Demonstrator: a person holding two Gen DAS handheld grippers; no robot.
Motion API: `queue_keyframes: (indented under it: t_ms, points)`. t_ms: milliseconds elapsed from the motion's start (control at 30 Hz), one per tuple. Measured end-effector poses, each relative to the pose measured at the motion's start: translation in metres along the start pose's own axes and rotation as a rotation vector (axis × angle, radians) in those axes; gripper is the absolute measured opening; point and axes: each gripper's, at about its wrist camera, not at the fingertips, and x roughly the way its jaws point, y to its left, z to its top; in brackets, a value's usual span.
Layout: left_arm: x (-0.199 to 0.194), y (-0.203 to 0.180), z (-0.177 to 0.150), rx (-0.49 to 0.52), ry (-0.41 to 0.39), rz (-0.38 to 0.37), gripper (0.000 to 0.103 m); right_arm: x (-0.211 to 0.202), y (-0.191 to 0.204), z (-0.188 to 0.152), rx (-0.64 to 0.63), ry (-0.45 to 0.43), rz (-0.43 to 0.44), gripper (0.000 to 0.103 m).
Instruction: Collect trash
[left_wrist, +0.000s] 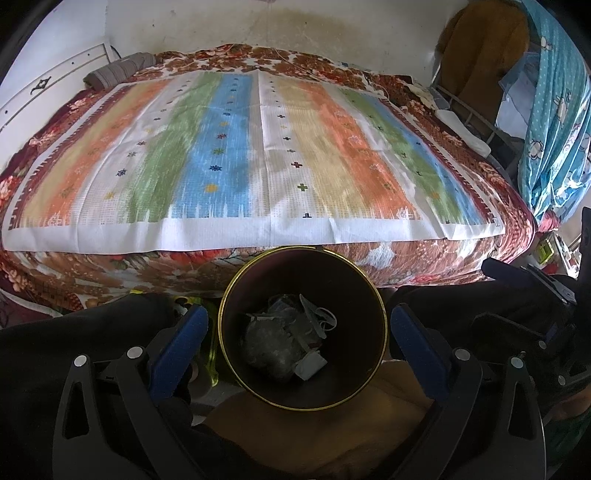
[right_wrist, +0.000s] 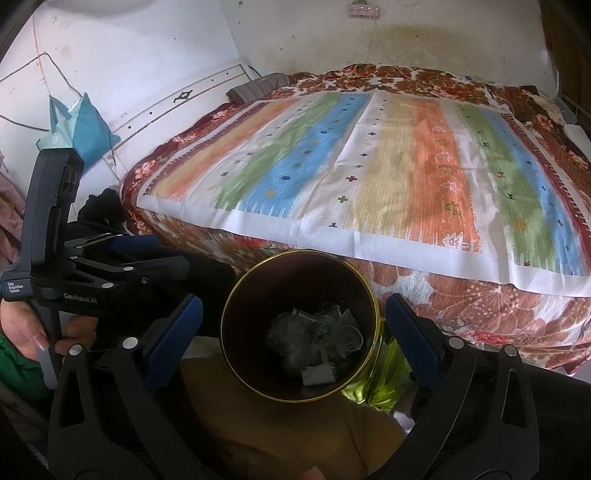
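Note:
A round trash bin with a gold rim (left_wrist: 236, 280) (right_wrist: 236, 291) stands at the foot of the bed, dark inside, with a yellow-green outer wall (right_wrist: 384, 380). In it lie crumpled clear plastic and paper scraps (left_wrist: 280, 339) (right_wrist: 314, 339). My left gripper (left_wrist: 298, 313) hovers over the bin, open, its blue pads (left_wrist: 184, 343) wider apart than the rim and empty. My right gripper (right_wrist: 292, 302) is likewise open and empty above the bin. Each wrist view shows the other tool: the right gripper (left_wrist: 535, 291) at the right edge, the left gripper (right_wrist: 92, 273) held by a hand (right_wrist: 22, 328).
The bed carries a striped mat (left_wrist: 258, 155) over a floral blanket (left_wrist: 424, 266), with a grey rolled cloth (left_wrist: 118, 70) at the head. Blue dotted fabric (left_wrist: 554, 110) and a metal rack stand at the right. A brown cloth (left_wrist: 314, 435) lies under the bin. A teal bag (right_wrist: 85, 125) hangs on the wall.

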Motion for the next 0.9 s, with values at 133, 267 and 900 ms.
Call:
queue_keyframes:
  t_ms: [133,267,900]
  points:
    - [-0.0002,-0.0006,0.0000,0.000,0.000,0.000,0.097,-0.0001,0.0003,0.0001,-0.002,-0.001,-0.001,0.094]
    - [0.0004,-0.0003,-0.0005,-0.001,0.001,-0.001,0.097,0.0008,0.0006,-0.0007,-0.002,0.004,0.002,0.094]
    - [0.0044,-0.0006,-0.0047,0.021,0.014,0.007,0.097,0.0021,0.0040,-0.0034,-0.003,0.009,0.005,0.094]
